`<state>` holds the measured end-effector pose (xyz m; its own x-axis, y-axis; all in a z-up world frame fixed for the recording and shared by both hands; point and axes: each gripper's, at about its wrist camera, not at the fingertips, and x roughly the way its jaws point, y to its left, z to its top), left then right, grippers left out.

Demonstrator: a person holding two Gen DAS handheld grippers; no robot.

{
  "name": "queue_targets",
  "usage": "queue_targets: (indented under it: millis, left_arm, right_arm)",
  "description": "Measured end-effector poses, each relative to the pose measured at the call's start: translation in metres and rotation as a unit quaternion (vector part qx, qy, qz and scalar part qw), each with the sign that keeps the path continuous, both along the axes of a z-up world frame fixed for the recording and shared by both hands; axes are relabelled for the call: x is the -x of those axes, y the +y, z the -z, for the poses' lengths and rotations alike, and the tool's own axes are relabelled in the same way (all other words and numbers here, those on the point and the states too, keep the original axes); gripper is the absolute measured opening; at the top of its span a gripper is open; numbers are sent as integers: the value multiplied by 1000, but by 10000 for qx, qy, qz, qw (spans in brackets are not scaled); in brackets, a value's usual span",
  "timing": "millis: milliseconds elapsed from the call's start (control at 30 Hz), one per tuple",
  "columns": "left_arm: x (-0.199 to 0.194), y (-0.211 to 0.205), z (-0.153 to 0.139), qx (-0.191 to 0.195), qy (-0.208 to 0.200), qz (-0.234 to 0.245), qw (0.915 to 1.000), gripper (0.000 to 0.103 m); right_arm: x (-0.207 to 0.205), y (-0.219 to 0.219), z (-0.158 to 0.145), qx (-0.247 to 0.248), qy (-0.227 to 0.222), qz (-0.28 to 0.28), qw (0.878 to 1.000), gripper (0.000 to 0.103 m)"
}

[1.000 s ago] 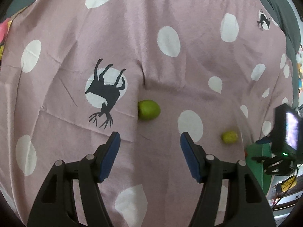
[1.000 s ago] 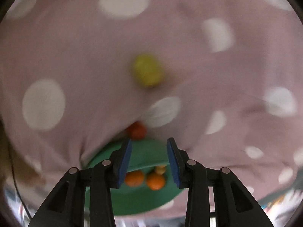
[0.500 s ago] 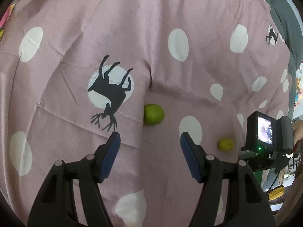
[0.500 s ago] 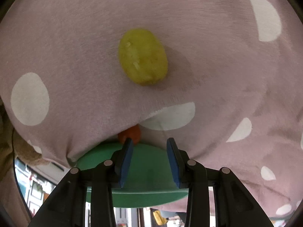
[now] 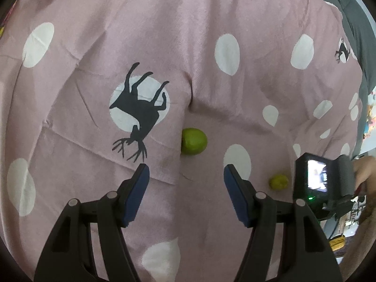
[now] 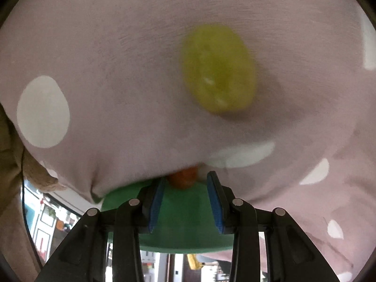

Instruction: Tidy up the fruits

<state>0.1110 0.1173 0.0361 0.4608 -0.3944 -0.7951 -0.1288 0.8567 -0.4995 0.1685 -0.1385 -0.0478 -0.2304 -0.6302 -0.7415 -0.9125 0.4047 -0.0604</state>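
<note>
In the left wrist view a green lime (image 5: 194,141) lies on the pink spotted cloth (image 5: 188,47), just ahead of my open, empty left gripper (image 5: 186,176). A smaller yellow-green fruit (image 5: 278,182) lies to its right, next to the right gripper's camera body (image 5: 322,183). In the right wrist view that yellow-green fruit (image 6: 218,71) is large, blurred and close ahead, up and right of my open, empty right gripper (image 6: 185,185). A green plate (image 6: 183,225) lies under the fingers, with an orange fruit (image 6: 183,177) at its far rim.
The cloth (image 6: 117,58) has white dots and a black deer print (image 5: 138,115), with folds near the lime. A grey surface (image 5: 357,18) borders the cloth at upper right. A hand (image 5: 364,171) holds the right gripper. Room clutter shows below the plate edge.
My right gripper has closed in on the yellow-green fruit, which now looks much bigger. My left gripper has drifted slightly, the lime shifting right and down in view. Both jaws stay open.
</note>
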Motion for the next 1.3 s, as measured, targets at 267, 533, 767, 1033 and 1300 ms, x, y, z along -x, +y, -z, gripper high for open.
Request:
queue_targets:
  millis: [267,533,767,1033,1300]
  left_arm:
    - [5,0,-8,-89,-94,26,9999,66]
    - [17,-9,-18,-74,-266,183,9995,66]
    - [23,-13,-26,-266,-482,157,9984,66]
    - [21,0,-31,-596,-610,-235,9961,67]
    - [-7,-22,-20,-719,-550,93,9959,66]
  right_arm:
    - [-2,3,-40,-268,-713,106,9970,30]
    - [56,-24,-178,-1426,-2486,356,9574,30]
    - [110,-91,-158,-1496,-3615,1114,9135,32]
    - [146,-129,-154,-2341,-5907,3677,6790,39]
    - [137,-38,-170,-4564,-5598,4790,4989,42]
